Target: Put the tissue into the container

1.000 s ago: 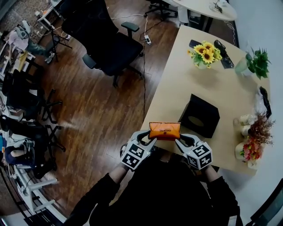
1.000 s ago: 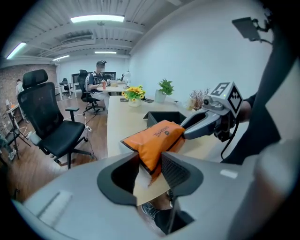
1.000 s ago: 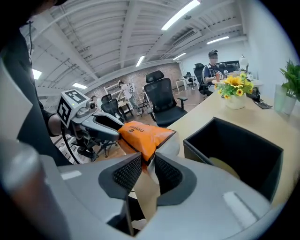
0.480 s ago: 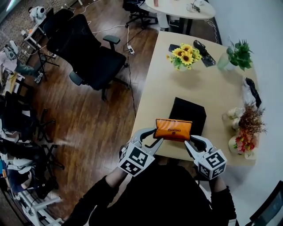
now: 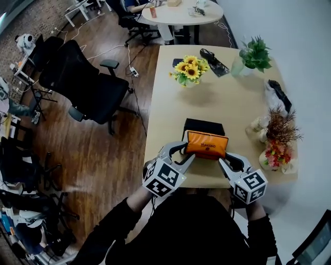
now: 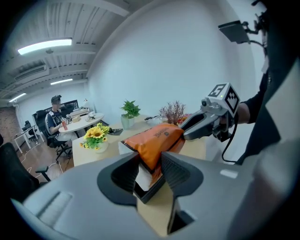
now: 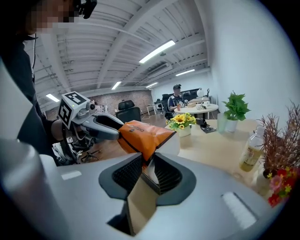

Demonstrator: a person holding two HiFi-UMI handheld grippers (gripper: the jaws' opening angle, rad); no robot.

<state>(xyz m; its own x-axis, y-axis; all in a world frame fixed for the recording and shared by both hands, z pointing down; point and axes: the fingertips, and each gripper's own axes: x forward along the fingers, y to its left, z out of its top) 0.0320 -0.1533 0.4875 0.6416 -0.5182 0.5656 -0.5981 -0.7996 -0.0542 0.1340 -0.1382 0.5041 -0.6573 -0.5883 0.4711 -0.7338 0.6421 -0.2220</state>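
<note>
An orange tissue pack (image 5: 207, 145) hangs between my two grippers, just above the near side of the black container (image 5: 203, 126) on the wooden table (image 5: 170, 103). My left gripper (image 5: 187, 153) is shut on the pack's left end, and my right gripper (image 5: 222, 159) is shut on its right end. In the left gripper view the pack (image 6: 152, 139) runs from my jaws (image 6: 151, 164) across to the right gripper (image 6: 201, 125), with the container's dark rim (image 6: 151, 191) below. The right gripper view shows the pack (image 7: 140, 136) pinched in my jaws (image 7: 146, 169), the left gripper (image 7: 101, 126) on its far end.
A sunflower vase (image 5: 189, 71), a potted green plant (image 5: 252, 54) and dark items stand at the table's far end. Dried and red flowers (image 5: 276, 140) and a bottle (image 7: 250, 150) line its right edge. Office chairs (image 5: 88, 88) stand left; a person sits at a round table (image 5: 181, 11) behind.
Both grippers have carried the orange pack up and forward from the table's near edge until it hangs over the black container. Both grips have stayed closed.
</note>
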